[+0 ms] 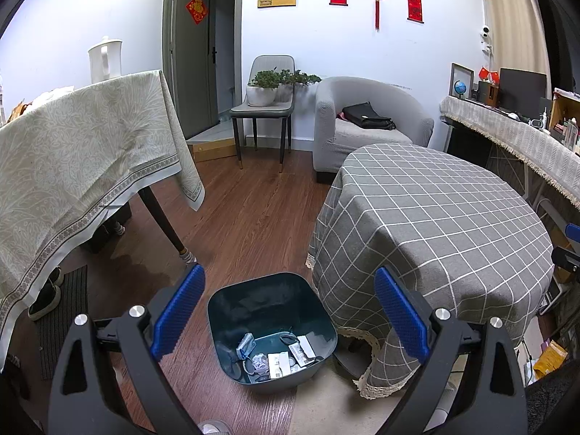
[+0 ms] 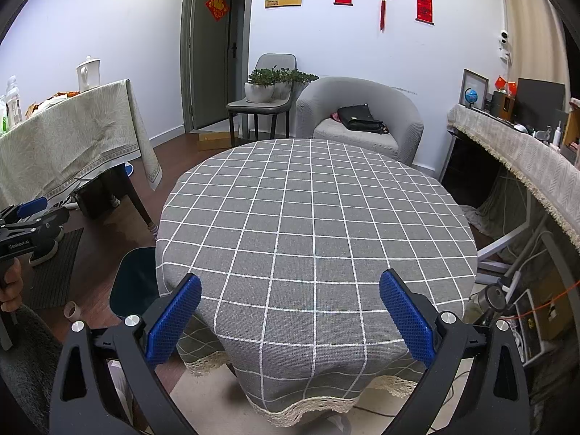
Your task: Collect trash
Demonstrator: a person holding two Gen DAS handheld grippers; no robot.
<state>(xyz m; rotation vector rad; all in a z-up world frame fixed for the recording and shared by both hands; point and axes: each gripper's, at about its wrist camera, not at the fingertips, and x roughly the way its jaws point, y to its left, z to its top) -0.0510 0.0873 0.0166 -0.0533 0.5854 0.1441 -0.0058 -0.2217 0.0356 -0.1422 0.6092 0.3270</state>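
A dark teal trash bin (image 1: 272,330) stands on the wood floor beside the round table. Inside it lie several pieces of trash (image 1: 275,357): wrappers, small cartons and crumpled paper. My left gripper (image 1: 288,313) is open and empty, held above the bin. My right gripper (image 2: 290,317) is open and empty above the near edge of the round table with the grey checked cloth (image 2: 315,217). The bin's rim (image 2: 134,282) shows partly at the table's left in the right wrist view. The left gripper (image 2: 32,217) shows at the left edge there.
A table with a pale patterned cloth (image 1: 72,152) stands at the left, shoes (image 1: 45,299) and a mat under it. A chair with plants (image 1: 266,101), a grey armchair (image 1: 366,119) and a cluttered desk (image 1: 518,130) lie beyond. A cardboard roll (image 2: 72,311) lies on the floor.
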